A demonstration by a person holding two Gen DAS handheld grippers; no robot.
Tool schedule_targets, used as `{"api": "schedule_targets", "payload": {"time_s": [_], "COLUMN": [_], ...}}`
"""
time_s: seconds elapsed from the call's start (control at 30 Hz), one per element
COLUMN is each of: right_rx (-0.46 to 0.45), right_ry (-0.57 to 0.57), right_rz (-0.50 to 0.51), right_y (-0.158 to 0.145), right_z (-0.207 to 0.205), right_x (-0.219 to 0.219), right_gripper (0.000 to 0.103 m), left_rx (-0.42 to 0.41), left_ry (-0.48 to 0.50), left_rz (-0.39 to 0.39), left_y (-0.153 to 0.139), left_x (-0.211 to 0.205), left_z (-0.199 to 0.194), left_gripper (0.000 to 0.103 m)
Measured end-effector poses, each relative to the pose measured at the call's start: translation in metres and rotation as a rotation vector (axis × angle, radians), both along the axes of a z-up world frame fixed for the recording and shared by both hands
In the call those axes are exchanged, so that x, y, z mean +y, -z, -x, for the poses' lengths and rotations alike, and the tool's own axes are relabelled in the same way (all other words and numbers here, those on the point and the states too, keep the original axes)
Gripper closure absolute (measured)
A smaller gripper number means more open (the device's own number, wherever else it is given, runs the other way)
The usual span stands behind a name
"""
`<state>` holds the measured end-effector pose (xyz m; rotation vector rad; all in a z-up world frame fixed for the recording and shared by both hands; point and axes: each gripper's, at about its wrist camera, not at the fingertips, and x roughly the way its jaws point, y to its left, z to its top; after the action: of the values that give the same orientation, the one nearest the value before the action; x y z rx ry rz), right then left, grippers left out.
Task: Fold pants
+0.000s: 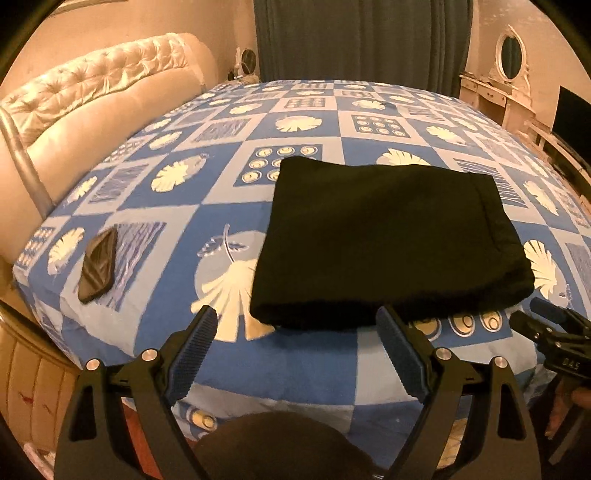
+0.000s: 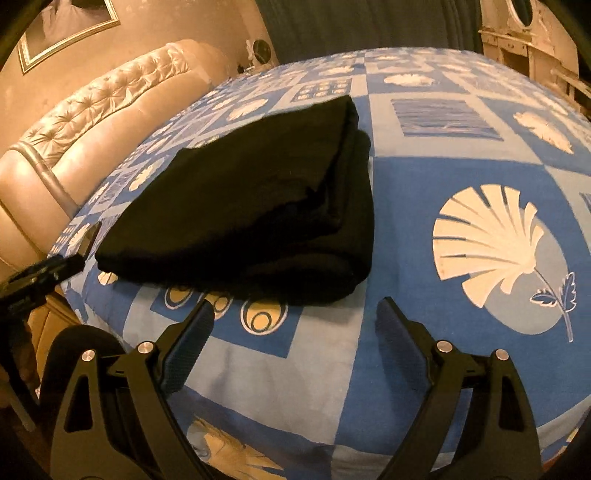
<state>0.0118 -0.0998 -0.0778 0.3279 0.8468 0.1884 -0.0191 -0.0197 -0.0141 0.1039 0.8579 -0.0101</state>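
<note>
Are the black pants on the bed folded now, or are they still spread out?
Folded. The black pants lie on the bed sheet as a compact rectangle, with stacked layers visible along the right edge. Neither gripper touches them.

Pants' layers: the black pants (image 1: 388,240) show no seams or folds inside their dark mass.
Bed's near edge: the bed (image 1: 314,369) is cut off behind gripper frames in both views.
Dark flat object: the dark object (image 1: 96,264) near the headboard is too indistinct to identify.
Right gripper (image 1: 546,325): mostly cut off at the left wrist view's edge.
Framed picture (image 2: 66,33): cropped at the top edge.
</note>
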Motion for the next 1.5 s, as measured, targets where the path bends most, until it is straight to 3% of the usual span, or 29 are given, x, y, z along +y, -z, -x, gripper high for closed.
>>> {"api": "schedule_targets", "payload": {"time_s": [0.53,0.93,1.5], "right_rx": [-0.094,-0.191,-0.172], "right_ry": [0.05,0.062,0.051], "right_rz": [0.05,0.122,0.115], "right_y": [-0.022,-0.041,-0.036], "right_z": [0.009,0.021,0.017], "right_x": [0.005,0.017,0.014], "right_gripper": [0.013,0.013,0.013], "left_rx": [0.018,0.004,-0.043], "left_ry": [0.009,0.019,0.001], "left_rz": [0.038,0.005,0.074], "left_y": [0.005,0.004,-0.012], "left_x": [-0.013,-0.014,-0.007], "left_z": [0.01,0.007,0.005], "left_gripper": [0.016,0.016,0.016]}}
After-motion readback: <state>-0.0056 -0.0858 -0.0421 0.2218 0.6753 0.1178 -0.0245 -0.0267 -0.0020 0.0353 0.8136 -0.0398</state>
